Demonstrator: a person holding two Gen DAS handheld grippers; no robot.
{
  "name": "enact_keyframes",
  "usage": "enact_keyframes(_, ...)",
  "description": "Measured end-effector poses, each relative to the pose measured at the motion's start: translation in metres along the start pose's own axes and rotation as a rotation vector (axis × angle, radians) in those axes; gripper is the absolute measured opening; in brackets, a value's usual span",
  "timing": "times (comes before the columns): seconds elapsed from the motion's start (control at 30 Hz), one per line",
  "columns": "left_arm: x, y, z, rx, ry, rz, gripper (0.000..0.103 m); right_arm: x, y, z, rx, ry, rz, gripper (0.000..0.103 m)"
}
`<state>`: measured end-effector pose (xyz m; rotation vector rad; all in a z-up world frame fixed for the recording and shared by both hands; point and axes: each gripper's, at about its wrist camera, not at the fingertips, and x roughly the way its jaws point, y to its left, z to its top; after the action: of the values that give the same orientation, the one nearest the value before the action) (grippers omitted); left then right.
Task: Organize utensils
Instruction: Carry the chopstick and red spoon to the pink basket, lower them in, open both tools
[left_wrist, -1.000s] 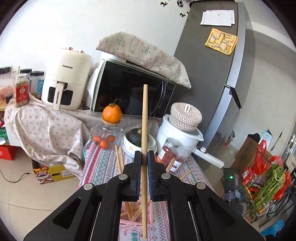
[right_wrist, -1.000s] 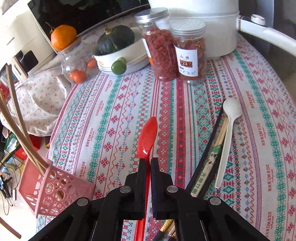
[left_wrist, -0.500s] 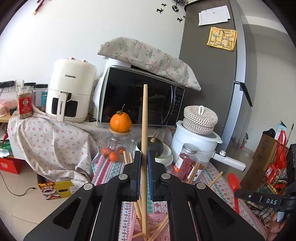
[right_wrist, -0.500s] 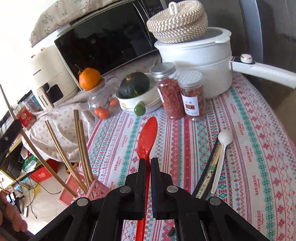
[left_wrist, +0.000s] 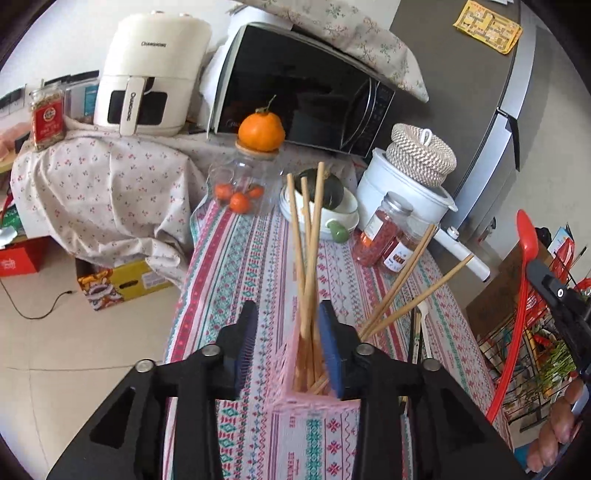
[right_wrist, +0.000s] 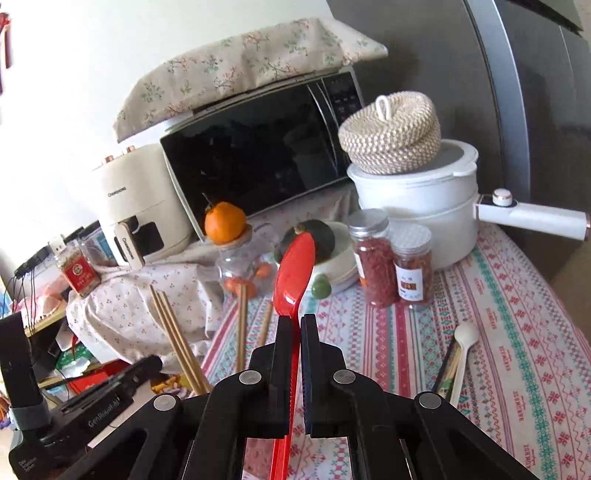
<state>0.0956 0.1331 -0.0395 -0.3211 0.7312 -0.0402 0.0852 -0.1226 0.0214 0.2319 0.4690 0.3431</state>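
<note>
Over the pink perforated holder (left_wrist: 295, 400), my left gripper (left_wrist: 288, 325) has its jaws opening. Several wooden chopsticks (left_wrist: 308, 258) stand in the holder and rise between the fingers, close to the right pad, with neither pad pressing on them. My right gripper (right_wrist: 295, 321) is shut on the handle of a red spoon (right_wrist: 295, 262), held in the air above the patterned tablecloth (right_wrist: 517, 332). That spoon (left_wrist: 526, 236) also shows at the right edge of the left wrist view. A white spoon (right_wrist: 466, 332) and dark chopsticks (right_wrist: 445, 365) lie on the cloth to the right.
At the back stand a microwave (right_wrist: 258, 155), a white air fryer (left_wrist: 147, 74), a white pot (right_wrist: 417, 206) with a woven lid, two jars of red berries (right_wrist: 391, 266), a bowl with a green squash (left_wrist: 325, 199) and a glass jar topped by an orange (left_wrist: 260, 127). A wire rack (left_wrist: 528, 350) stands right of the table.
The left gripper sank toward the pink holder and opened, letting go of the chopstick, which now stands with the others. The right gripper lifted the red spoon off the cloth and tilted up.
</note>
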Motion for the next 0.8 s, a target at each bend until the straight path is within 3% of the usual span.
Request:
enact_keyframes(0.03, -0.001, 0.004, -0.002, -0.008, 0.035, 0.009, 0.056, -0.001, 0.007, 0.000, -0.008, -0.022, 0.001, 0.003)
enact_keyframes(0.2, -0.009, 0.027, -0.010, -0.044, 0.159, 0.029, 0.066, 0.006, 0.043, -0.005, -0.056, -0.125, -0.046, 0.003)
enact_keyframes(0.53, -0.031, 0.065, -0.007, -0.073, 0.169, 0.027, 0.071, 0.061, 0.110, -0.041, -0.182, -0.326, -0.294, 0.003)
enact_keyframes(0.7, -0.035, 0.075, -0.003, -0.097, 0.160, 0.019, 0.073, 0.085, 0.120, -0.061, -0.222, -0.394, -0.421, 0.003)
enact_keyframes(0.8, -0.033, 0.077, -0.001, -0.101, 0.159, 0.014, 0.073, 0.090, 0.121, -0.070, -0.234, -0.402, -0.442, 0.003)
